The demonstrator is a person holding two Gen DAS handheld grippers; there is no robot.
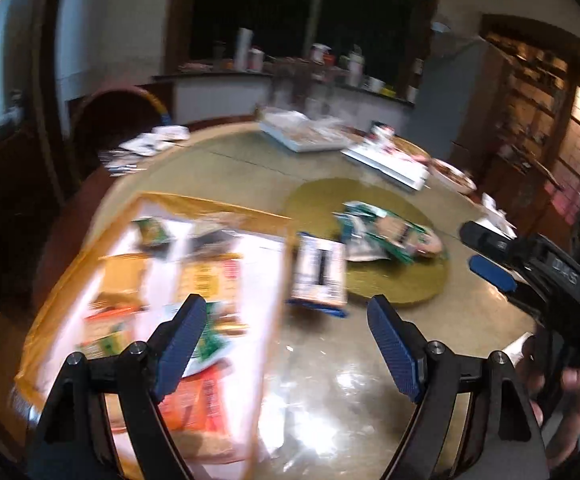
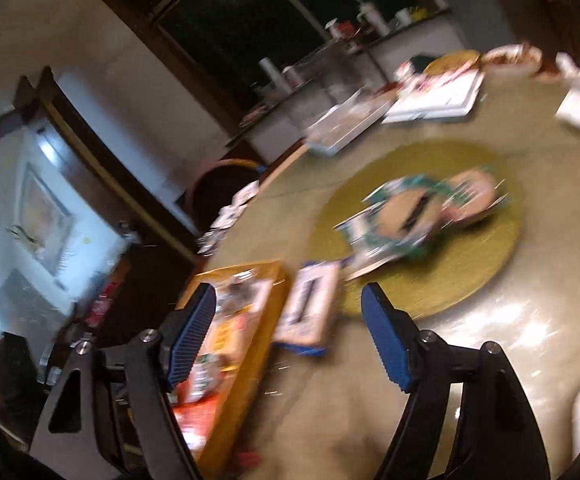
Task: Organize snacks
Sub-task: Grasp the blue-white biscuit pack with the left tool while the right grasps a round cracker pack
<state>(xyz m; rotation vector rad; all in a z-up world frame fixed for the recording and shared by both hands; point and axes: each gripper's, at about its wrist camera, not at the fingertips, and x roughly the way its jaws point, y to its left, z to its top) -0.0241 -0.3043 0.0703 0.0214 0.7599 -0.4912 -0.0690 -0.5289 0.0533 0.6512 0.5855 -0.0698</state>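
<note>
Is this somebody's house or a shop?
Most likely a home dining room or kitchen. A big round table holds snack packets and an orange-edged tray, and a counter with cups and bottles runs under a dark window.

Motion blur smears the snack packets (image 1: 194,280) in the orange-rimmed tray (image 1: 210,206) at lower left, their labels unreadable. The green packets (image 2: 421,216) on the round mat (image 2: 489,264) blur together. The hand (image 1: 569,392) at the right edge is cut off.
</note>
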